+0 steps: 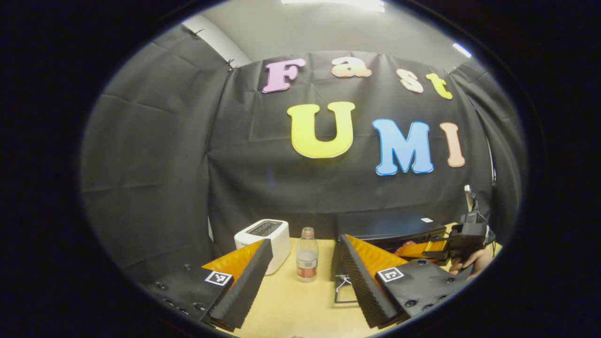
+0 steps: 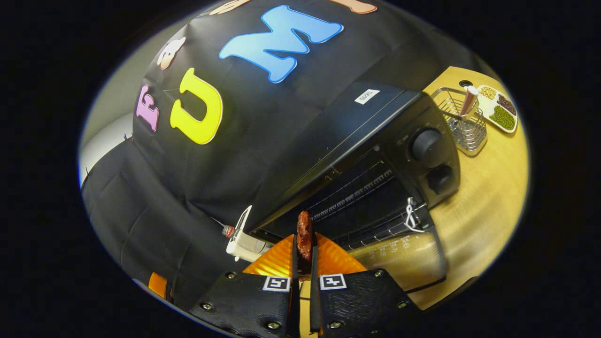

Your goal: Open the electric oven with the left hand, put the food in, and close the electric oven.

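Right gripper [image 2: 304,277] clamped on one piece of food [image 2: 304,239] at the open electric oven [image 2: 375,155] mouth; left gripper [image 1: 300,277] jaws wide; one toaster [image 1: 265,237], one bottle [image 1: 307,256] on table [image 1: 291,305]

White toaster [image 1: 265,239] beside bottle [image 1: 307,255]; wire basket [image 2: 462,123] near tray [image 2: 498,112].
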{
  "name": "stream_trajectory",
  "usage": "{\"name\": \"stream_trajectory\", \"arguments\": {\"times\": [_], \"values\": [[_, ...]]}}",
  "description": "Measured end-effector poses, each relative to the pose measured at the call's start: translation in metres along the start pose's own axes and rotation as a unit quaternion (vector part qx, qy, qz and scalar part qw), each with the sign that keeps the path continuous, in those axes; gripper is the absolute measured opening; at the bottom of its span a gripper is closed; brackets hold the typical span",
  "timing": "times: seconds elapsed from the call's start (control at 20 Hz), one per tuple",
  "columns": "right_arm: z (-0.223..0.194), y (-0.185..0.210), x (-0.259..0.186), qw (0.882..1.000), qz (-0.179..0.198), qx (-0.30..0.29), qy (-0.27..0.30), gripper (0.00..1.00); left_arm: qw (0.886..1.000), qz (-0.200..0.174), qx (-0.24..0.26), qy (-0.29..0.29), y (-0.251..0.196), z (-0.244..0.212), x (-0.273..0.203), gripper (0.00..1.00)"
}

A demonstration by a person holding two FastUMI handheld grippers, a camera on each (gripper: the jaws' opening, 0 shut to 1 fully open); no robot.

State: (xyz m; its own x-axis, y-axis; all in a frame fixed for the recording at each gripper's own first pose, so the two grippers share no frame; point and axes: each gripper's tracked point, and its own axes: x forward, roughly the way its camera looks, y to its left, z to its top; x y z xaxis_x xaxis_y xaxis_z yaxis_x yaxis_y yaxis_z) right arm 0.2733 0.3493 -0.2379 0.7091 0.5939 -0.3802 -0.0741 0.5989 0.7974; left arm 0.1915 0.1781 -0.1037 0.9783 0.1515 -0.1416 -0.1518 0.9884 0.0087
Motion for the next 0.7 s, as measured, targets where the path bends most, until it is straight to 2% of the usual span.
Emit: {"name": "stream_trajectory", "arguments": {"times": [0.1, 0.15, 0.25, 0.3, 0.35, 0.4, 0.5, 0.55, 0.6, 0.7], "values": [[-0.002, -0.001, 0.015, 1.0, -0.001, -0.001, -0.006, 0.09, 1.0, 0.007, 0.005, 0.007, 0.004, -0.002, -0.004, 1.0], [-0.003, -0.001, 0.022, 1.0, 0.0, -0.002, -0.011, 0.09, 1.0, 0.01, 0.008, 0.011, 0.008, -0.004, -0.003, 0.97], [0.0, -0.001, 0.033, 1.0, 0.004, -0.001, -0.022, 0.08, 1.0, 0.015, 0.016, 0.015, 0.019, -0.007, -0.002, 1.0], [0.001, -0.003, 0.038, 1.0, 0.004, 0.001, -0.026, 0.09, 0.999, 0.018, 0.02, 0.017, 0.022, -0.009, 0.0, 0.97], [0.003, -0.007, 0.042, 1.0, -0.002, 0.003, -0.029, 0.09, 0.999, 0.021, 0.021, 0.018, 0.023, -0.009, 0.0, 1.0], [0.005, -0.013, 0.046, 0.999, -0.012, 0.0, -0.036, 0.09, 0.999, 0.024, 0.02, 0.017, 0.024, -0.008, -0.001, 0.97], [0.009, -0.018, 0.05, 0.999, -0.019, -0.001, -0.044, 0.09, 0.999, 0.028, 0.016, 0.019, 0.026, -0.01, -0.001, 1.0], [0.01, -0.02, 0.052, 0.999, -0.024, -0.003, -0.046, 0.09, 0.999, 0.028, 0.015, 0.021, 0.024, -0.011, -0.001, 0.96], [0.011, -0.023, 0.053, 0.998, -0.032, -0.01, -0.048, 0.12, 0.999, 0.027, 0.015, 0.022, 0.024, -0.01, -0.001, 1.0], [0.011, -0.037, 0.052, 0.996, -0.065, -0.038, -0.048, 0.21, 0.999, 0.027, 0.016, 0.022, 0.023, -0.012, -0.001, 0.96]]}}
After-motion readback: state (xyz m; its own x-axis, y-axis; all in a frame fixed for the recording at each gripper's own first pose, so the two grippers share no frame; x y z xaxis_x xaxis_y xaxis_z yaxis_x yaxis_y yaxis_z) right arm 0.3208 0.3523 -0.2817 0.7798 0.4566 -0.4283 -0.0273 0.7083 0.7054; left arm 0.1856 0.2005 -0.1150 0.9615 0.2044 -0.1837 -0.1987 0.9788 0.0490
